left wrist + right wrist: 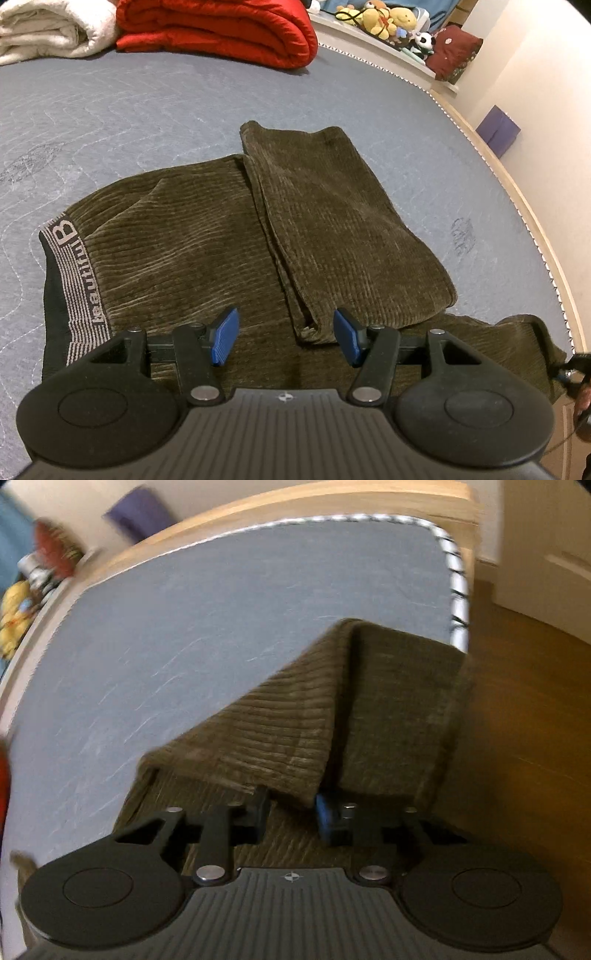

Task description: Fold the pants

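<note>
Olive corduroy pants (184, 240) lie on the grey mattress (129, 110), with the lettered waistband (74, 280) at the left. One leg (332, 221) is folded back over the body of the pants. My left gripper (286, 336) hovers just above the cloth near that fold, open, with nothing between its blue pads. In the blurred right wrist view, my right gripper (291, 808) is at the other leg end (280, 731) by the mattress corner. A raised corner of the cloth sits between its narrow jaws, pinched.
A red quilt (221, 29) and a white blanket (48, 29) are rolled at the far side of the bed. Plush toys (388, 18) sit on a ledge and a purple box (498, 129) by the wall. The mattress edge (458, 590) drops to a wooden floor (517, 701).
</note>
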The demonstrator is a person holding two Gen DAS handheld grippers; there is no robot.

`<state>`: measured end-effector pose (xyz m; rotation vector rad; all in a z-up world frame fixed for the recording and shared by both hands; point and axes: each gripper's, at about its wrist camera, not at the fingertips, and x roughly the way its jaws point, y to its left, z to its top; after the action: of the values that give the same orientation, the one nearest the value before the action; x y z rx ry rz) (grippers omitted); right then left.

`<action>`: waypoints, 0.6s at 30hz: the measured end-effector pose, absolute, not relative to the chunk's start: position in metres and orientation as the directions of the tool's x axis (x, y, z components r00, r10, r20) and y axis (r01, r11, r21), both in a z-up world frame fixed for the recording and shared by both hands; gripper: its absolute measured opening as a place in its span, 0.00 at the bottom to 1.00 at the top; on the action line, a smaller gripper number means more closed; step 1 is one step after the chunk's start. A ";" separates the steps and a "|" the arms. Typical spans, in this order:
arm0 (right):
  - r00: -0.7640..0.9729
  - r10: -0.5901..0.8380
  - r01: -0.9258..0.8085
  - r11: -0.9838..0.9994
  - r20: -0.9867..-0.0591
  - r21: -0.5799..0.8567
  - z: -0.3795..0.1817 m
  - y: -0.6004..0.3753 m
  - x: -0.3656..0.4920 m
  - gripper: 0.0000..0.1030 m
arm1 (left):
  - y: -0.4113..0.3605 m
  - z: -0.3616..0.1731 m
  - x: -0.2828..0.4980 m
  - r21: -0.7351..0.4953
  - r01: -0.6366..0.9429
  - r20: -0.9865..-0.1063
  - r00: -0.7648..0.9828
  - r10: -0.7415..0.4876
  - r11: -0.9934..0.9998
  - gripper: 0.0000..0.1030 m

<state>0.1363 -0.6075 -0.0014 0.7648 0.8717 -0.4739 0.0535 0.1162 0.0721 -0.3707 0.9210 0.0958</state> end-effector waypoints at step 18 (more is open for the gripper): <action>0.814 0.158 0.044 0.943 -0.559 0.330 0.037 -0.500 0.157 0.64 | 0.126 0.070 0.047 -0.247 -0.237 -0.796 0.602 -0.057 0.940 0.61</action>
<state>0.1568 -0.4999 0.0368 0.3388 0.6199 0.0621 0.0471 0.1256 0.0701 -0.3460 0.9232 0.1063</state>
